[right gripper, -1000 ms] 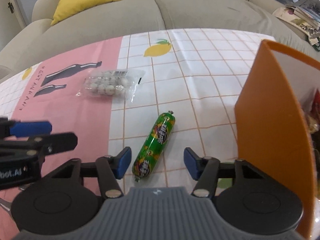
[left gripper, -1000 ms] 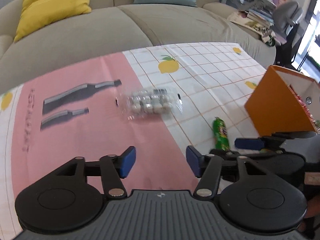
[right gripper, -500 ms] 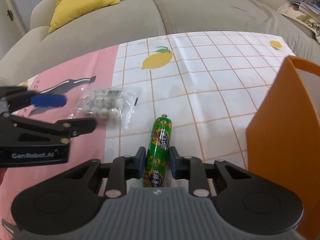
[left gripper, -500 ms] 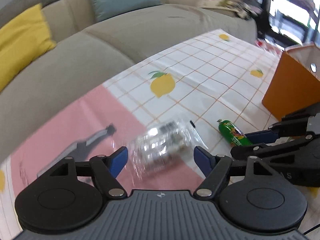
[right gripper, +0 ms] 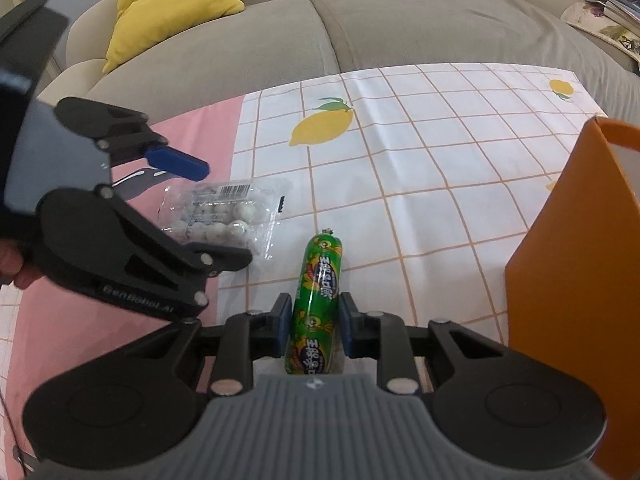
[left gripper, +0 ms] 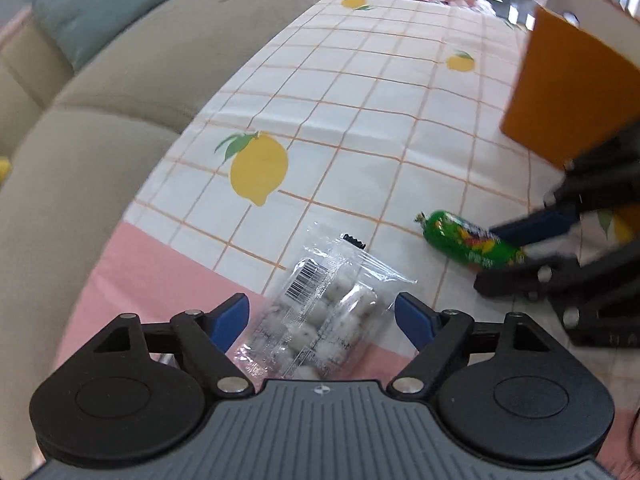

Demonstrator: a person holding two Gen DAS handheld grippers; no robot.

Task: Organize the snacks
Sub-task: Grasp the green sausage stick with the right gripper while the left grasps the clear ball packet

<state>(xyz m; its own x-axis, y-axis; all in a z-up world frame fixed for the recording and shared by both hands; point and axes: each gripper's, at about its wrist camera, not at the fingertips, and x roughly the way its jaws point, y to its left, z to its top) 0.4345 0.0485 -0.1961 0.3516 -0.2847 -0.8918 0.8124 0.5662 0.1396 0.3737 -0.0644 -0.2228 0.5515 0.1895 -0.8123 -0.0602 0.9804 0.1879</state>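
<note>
A clear bag of white round candies (left gripper: 320, 320) lies on the tablecloth between the open jaws of my left gripper (left gripper: 322, 314); it also shows in the right wrist view (right gripper: 224, 216). A green sausage snack (right gripper: 316, 300) lies on the cloth, and my right gripper (right gripper: 314, 320) is shut on its near half. In the left wrist view the sausage (left gripper: 468, 244) shows at the right, with the right gripper's fingers (left gripper: 536, 226) around it. An orange box (right gripper: 576, 260) stands to the right.
A grey sofa (right gripper: 360, 32) runs behind the table, with a yellow cushion (right gripper: 172, 0) and a teal cushion (left gripper: 100, 4). The tablecloth (right gripper: 420, 160) is white with orange grid and lemons, pink on the left. Magazines (right gripper: 604, 20) lie at the far right.
My left gripper moved forward and turned right, so its open jaws now flank the candy bag. My right gripper closed on the green sausage.
</note>
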